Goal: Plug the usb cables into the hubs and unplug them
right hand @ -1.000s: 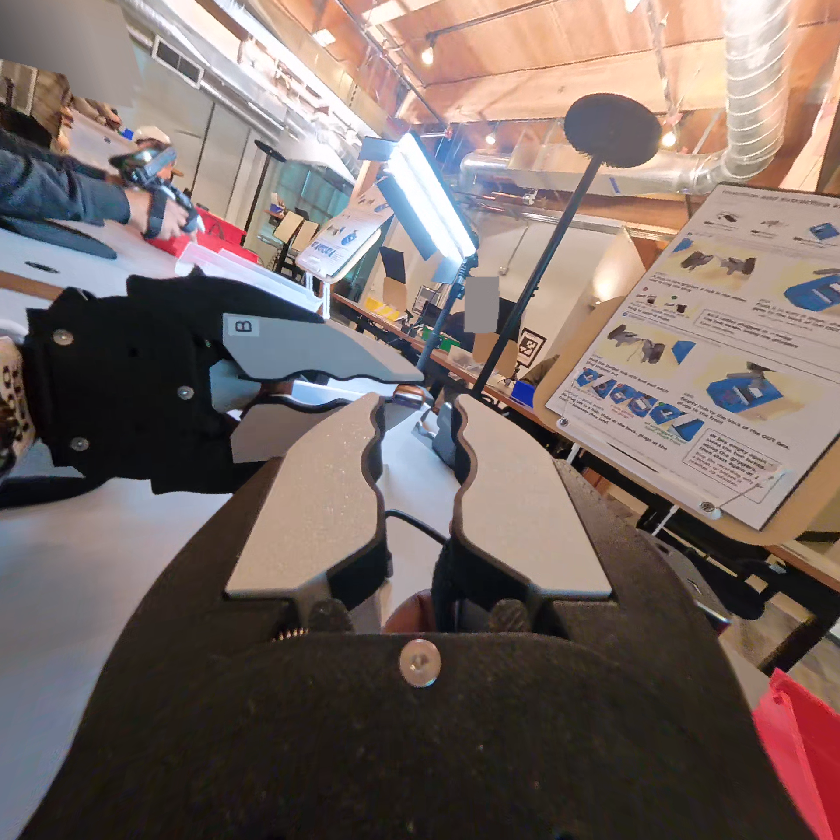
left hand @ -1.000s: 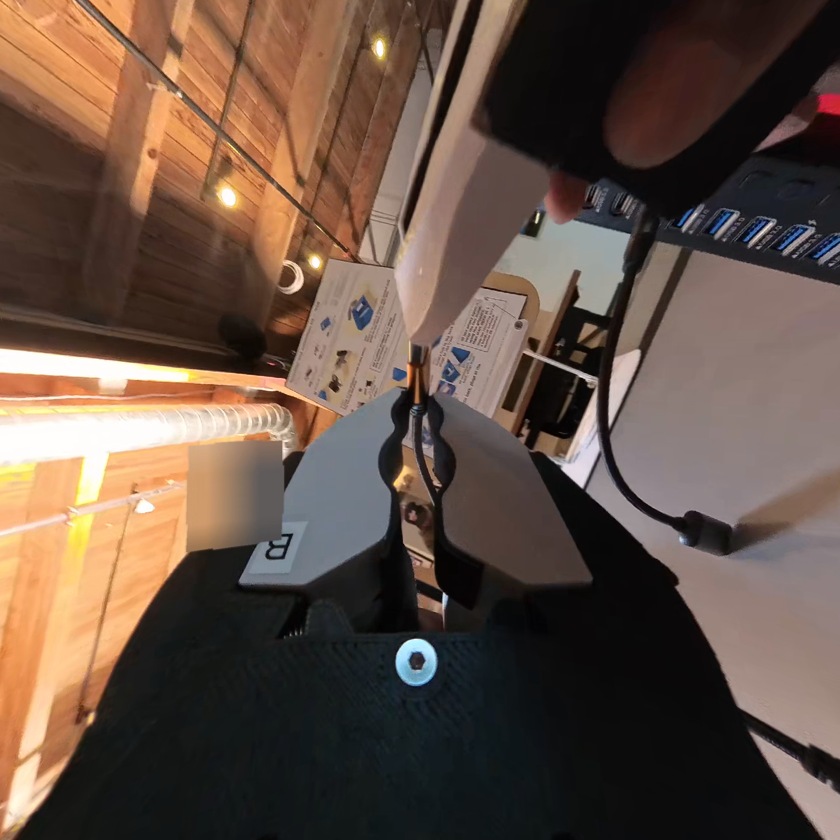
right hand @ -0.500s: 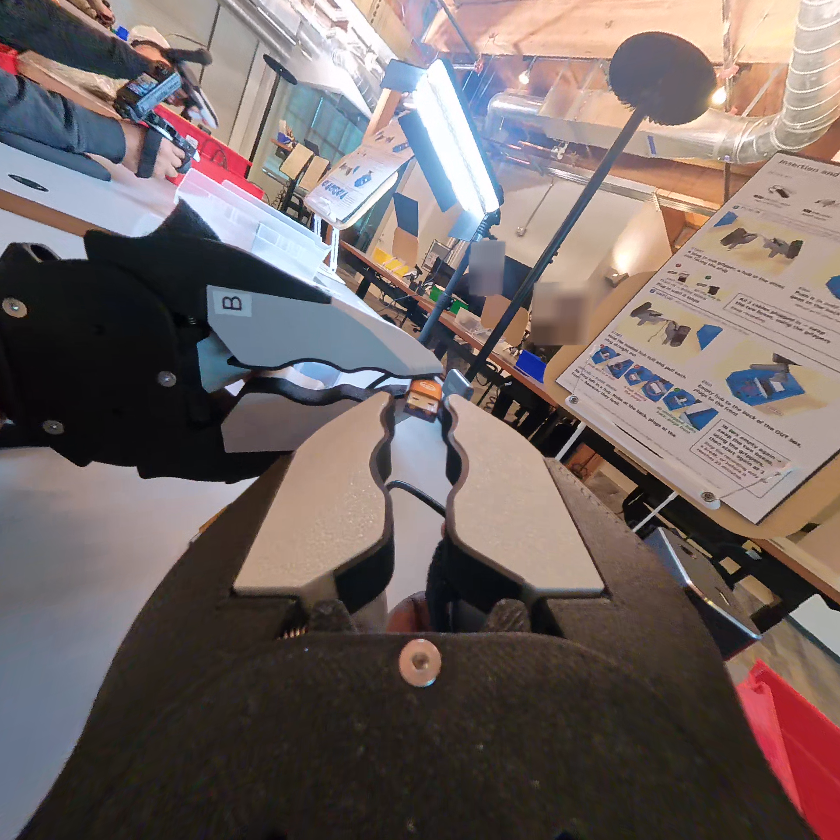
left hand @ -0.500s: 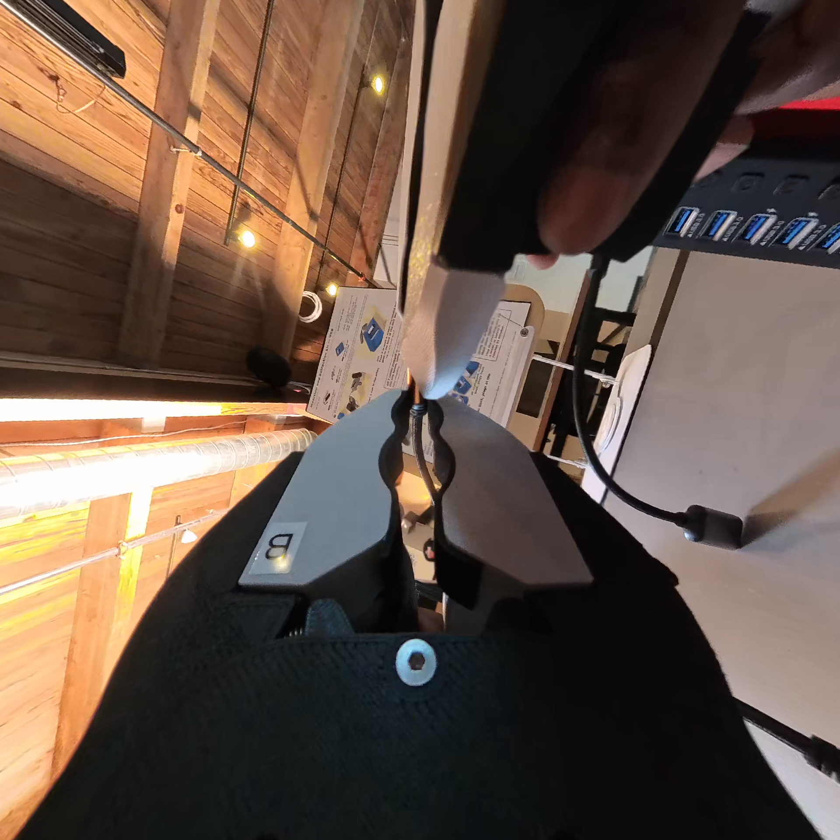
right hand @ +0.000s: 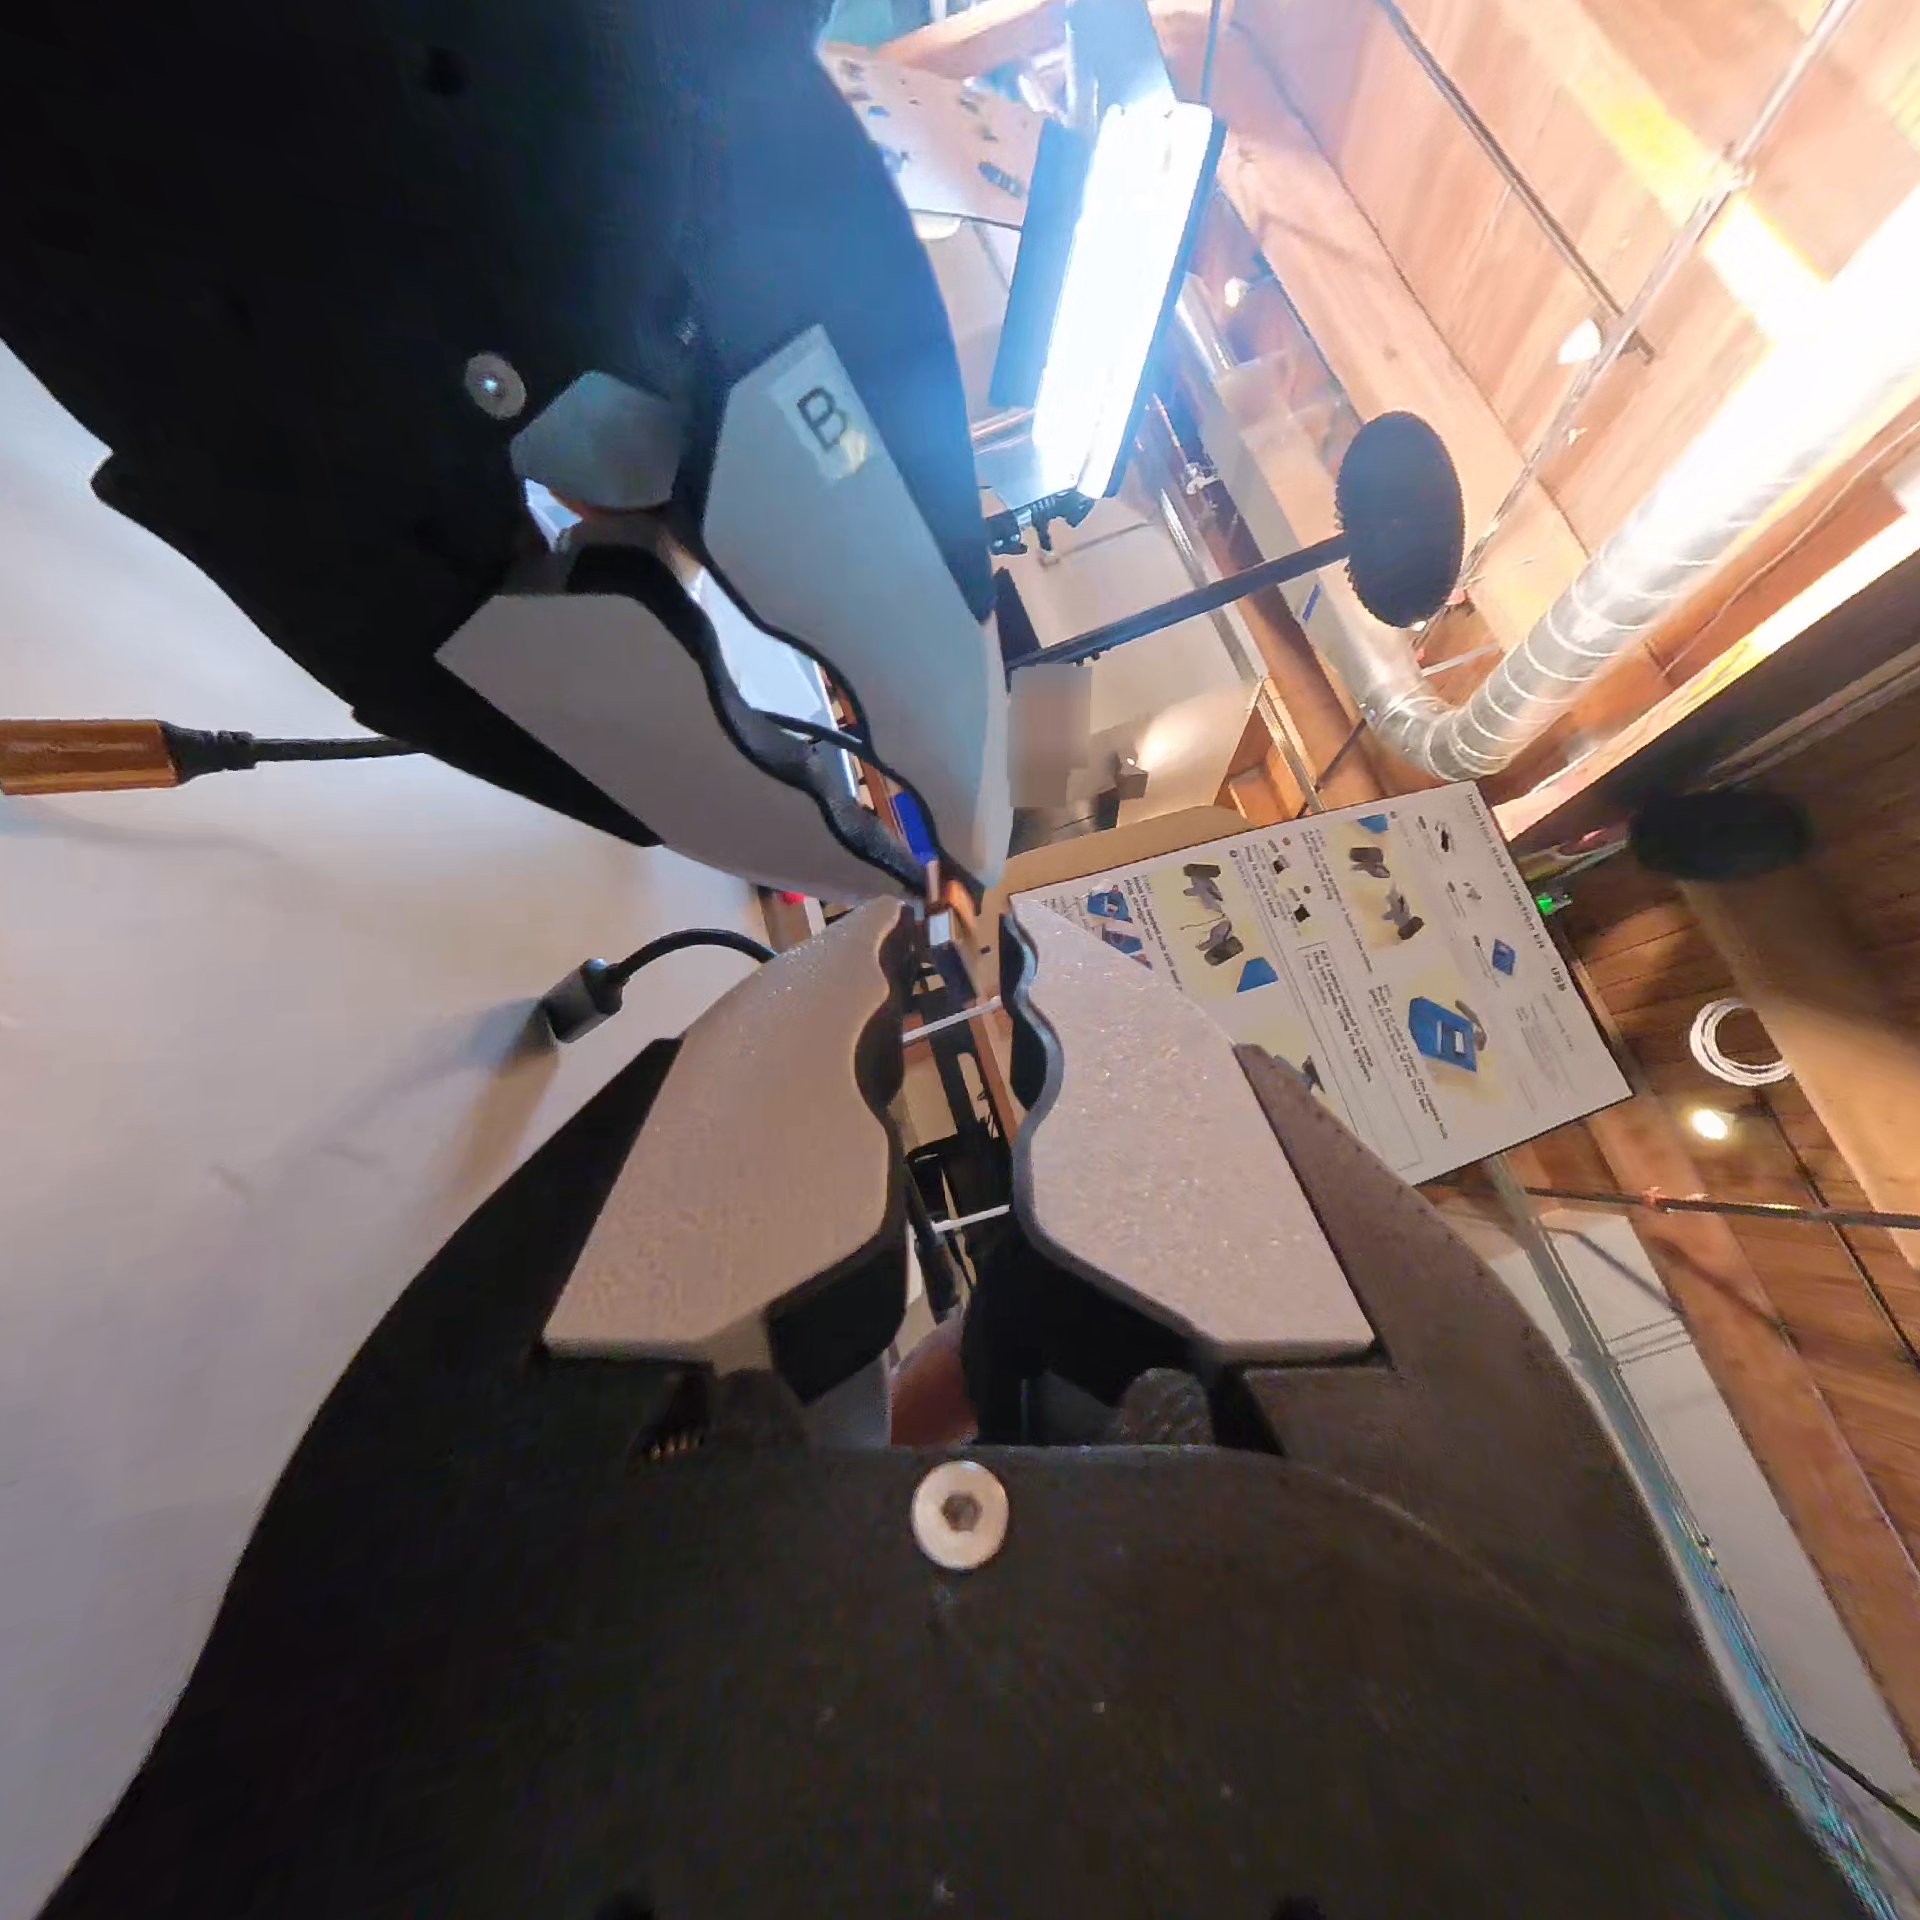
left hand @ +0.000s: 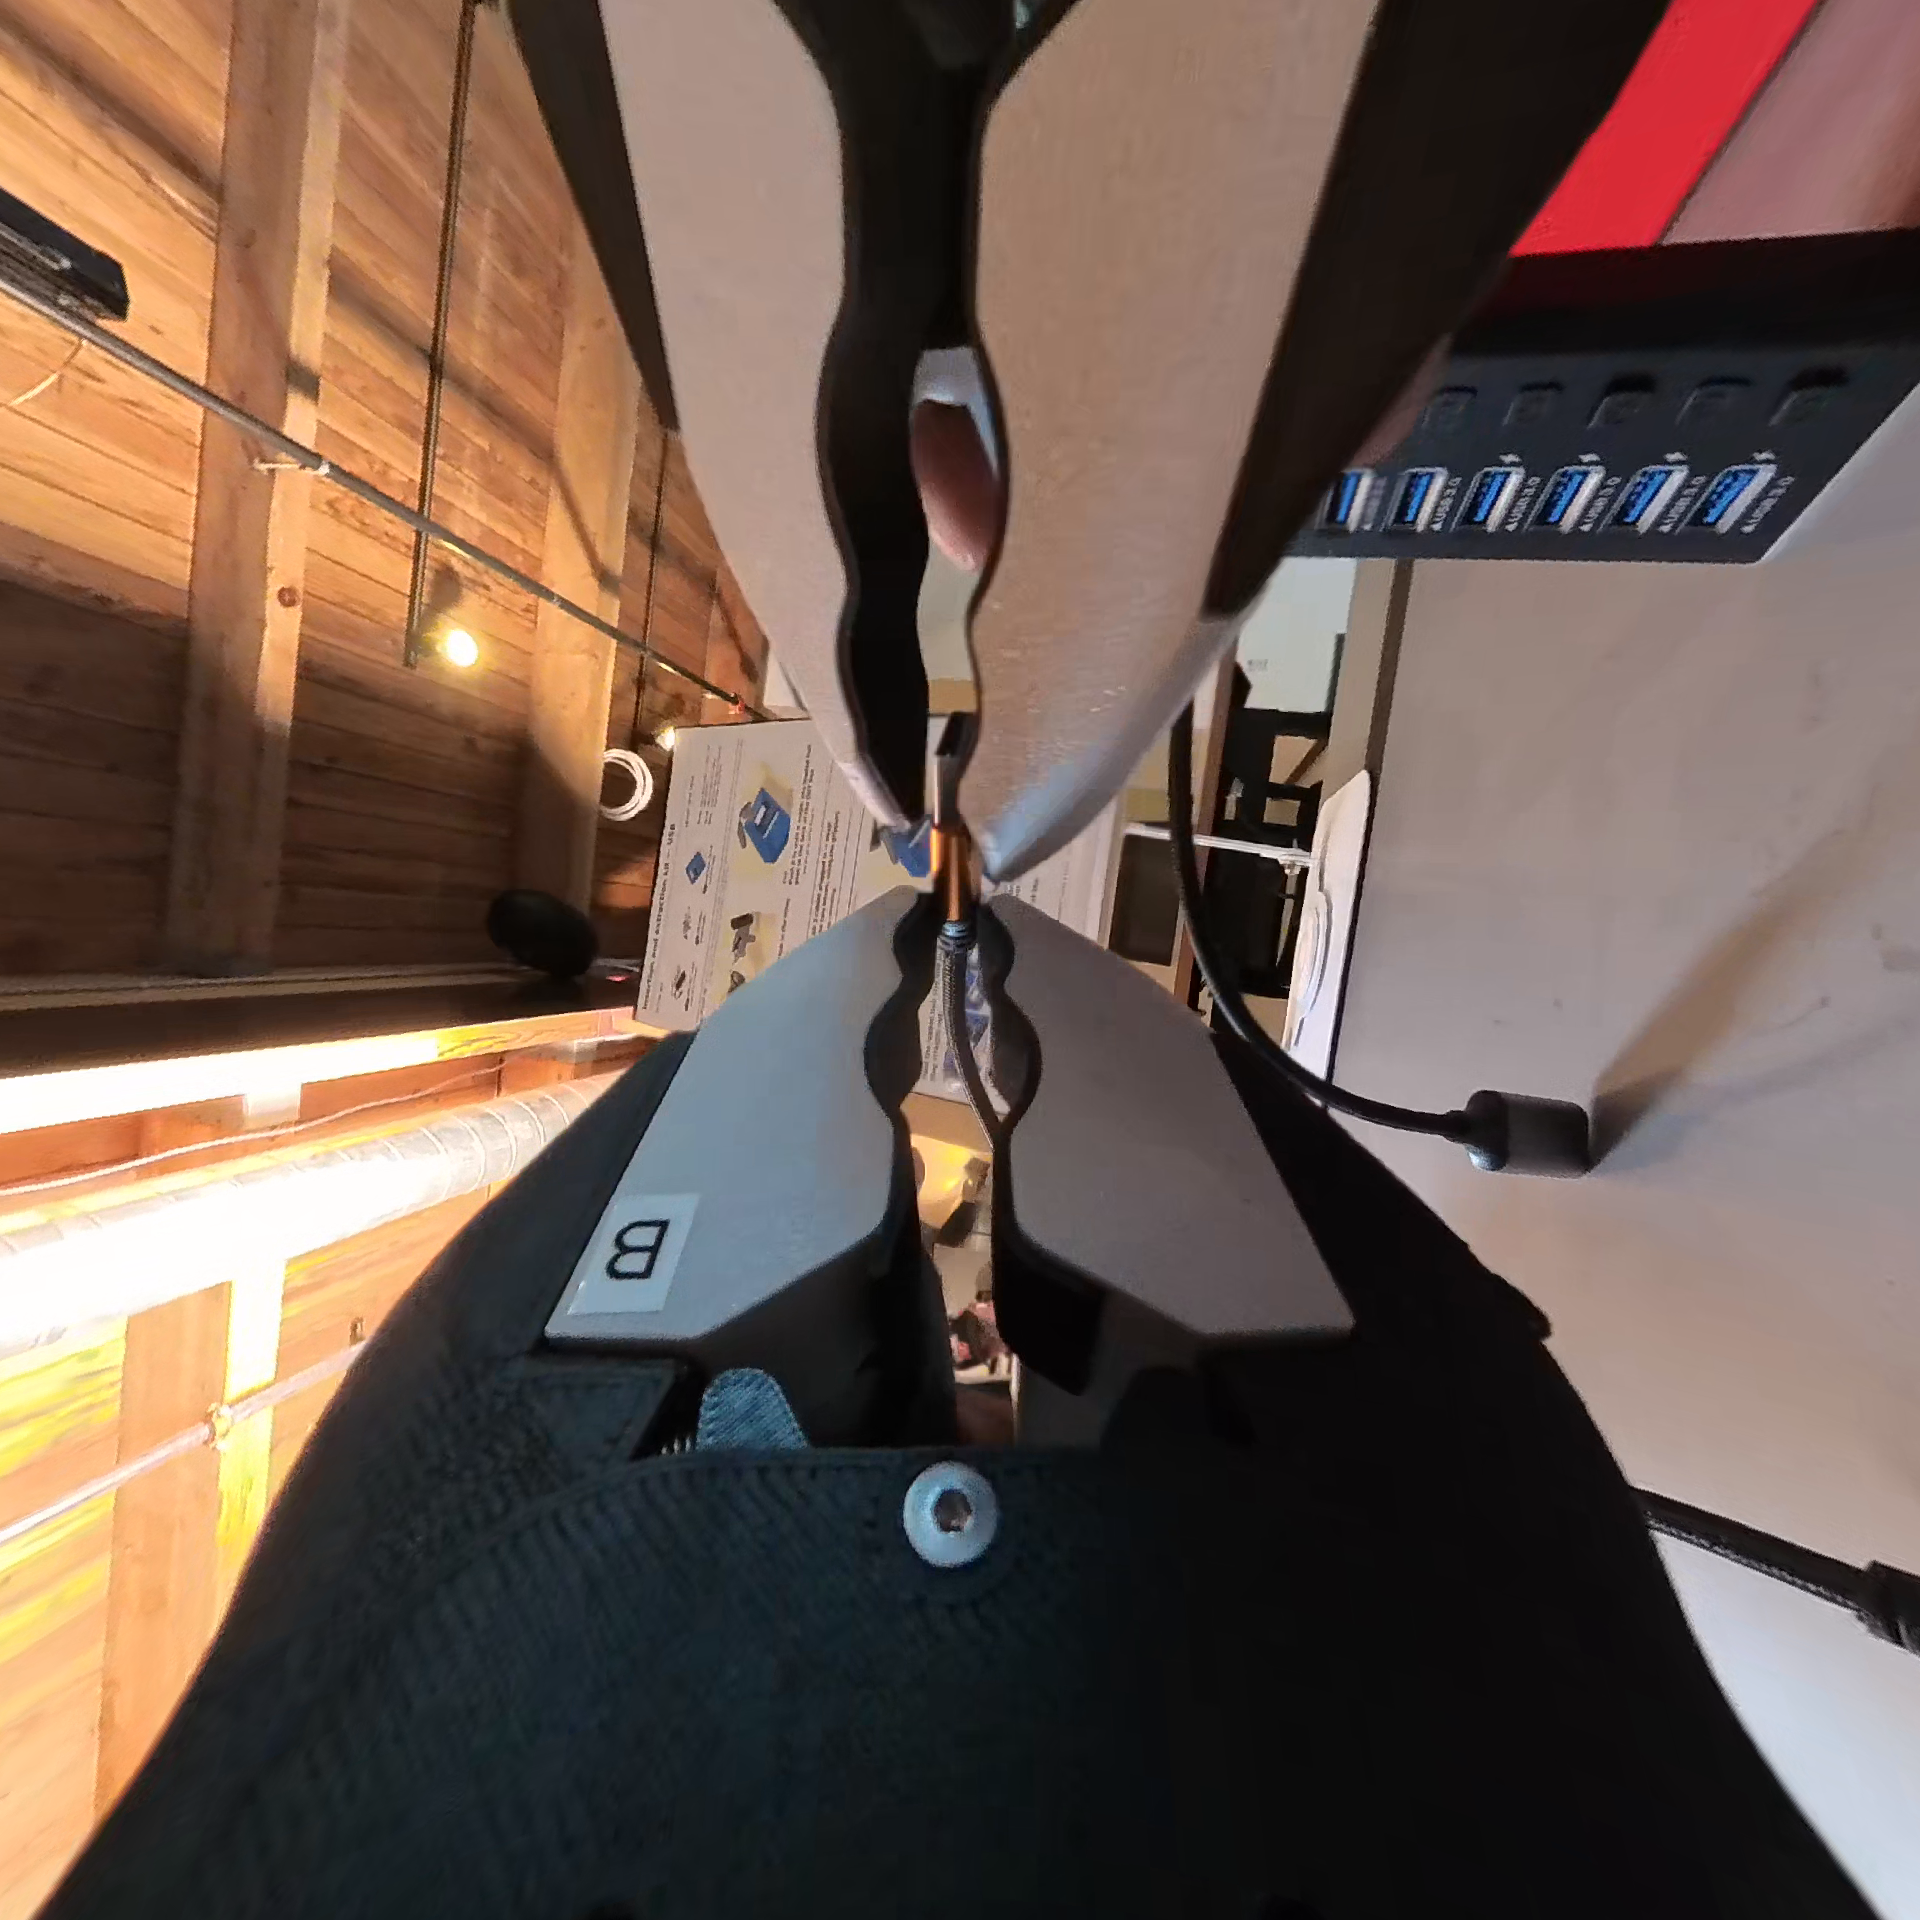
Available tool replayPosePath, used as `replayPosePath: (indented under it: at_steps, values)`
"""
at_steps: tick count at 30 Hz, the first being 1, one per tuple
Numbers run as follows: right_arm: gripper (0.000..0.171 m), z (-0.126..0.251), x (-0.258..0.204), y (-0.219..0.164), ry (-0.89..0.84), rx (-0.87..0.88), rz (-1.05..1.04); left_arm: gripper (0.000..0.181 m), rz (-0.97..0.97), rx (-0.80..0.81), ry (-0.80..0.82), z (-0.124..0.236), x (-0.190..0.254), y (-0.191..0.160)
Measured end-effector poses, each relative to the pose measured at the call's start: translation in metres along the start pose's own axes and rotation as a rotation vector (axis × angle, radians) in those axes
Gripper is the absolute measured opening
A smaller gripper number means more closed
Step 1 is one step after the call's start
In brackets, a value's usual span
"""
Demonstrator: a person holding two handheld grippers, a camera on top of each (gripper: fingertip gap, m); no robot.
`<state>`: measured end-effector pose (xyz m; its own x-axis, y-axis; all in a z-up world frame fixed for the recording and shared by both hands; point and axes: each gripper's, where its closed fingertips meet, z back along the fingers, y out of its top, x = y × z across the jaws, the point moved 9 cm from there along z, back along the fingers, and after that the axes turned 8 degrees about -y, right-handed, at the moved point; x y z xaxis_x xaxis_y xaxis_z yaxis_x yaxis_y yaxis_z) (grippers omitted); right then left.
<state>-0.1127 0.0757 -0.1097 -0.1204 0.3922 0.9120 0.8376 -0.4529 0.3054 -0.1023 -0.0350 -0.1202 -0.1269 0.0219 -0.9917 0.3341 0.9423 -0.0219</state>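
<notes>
My left gripper is shut on a thin black usb cable just behind its orange plug, which sticks out past the tips. My right gripper is open and meets it tip to tip. Its fingers flank the plug's metal end with a gap on the right side. In the left wrist view the right gripper comes down from the top. The black hub, with a row of blue ports, lies on the white table at the upper right, apart from both grippers.
A black cable's plug lies loose on the table; it also shows in the right wrist view. A second orange plug lies at the left edge. An instruction board, a light panel and a red bin stand around. Less than 4 cm separates the two grippers' tips. The black hub is about equally far from each gripper, around 15 cm.
Both grippers have rolled and swung to face each other tip to tip. The right gripper's fingers have come around the orange plug's end. The left gripper still holds the cable.
</notes>
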Motion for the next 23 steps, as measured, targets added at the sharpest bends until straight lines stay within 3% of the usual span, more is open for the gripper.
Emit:
replayPosePath:
  at_steps: [4,9,12,15,16,18,23]
  values:
    - [0.008,0.000,-0.001,-0.001,0.035,-0.009,-0.008,0.008,0.027,0.016,-0.031,0.000,0.001,-0.001]
    - [0.006,-0.002,0.018,-0.004,-0.057,-0.043,-0.297,0.030,0.499,0.134,0.039,0.006,-0.027,-0.013]
    - [0.006,-0.001,0.033,-0.006,-0.155,-0.028,-0.555,0.034,0.966,0.443,-0.069,0.017,-0.047,-0.016]
    - [0.006,0.001,0.048,-0.014,-0.237,0.004,-0.888,0.030,1.294,0.931,-0.458,0.026,-0.050,-0.005]
    - [0.006,0.003,0.053,-0.018,-0.265,0.023,-0.992,0.030,1.352,1.010,-0.579,0.027,-0.048,-0.001]
    - [0.007,0.009,0.063,-0.026,-0.290,0.111,-1.193,0.031,1.399,0.994,-0.678,0.021,-0.043,0.000]
    - [0.007,0.021,0.076,-0.055,-0.152,0.548,-1.902,0.031,1.232,0.830,-0.537,0.016,-0.032,-0.001]
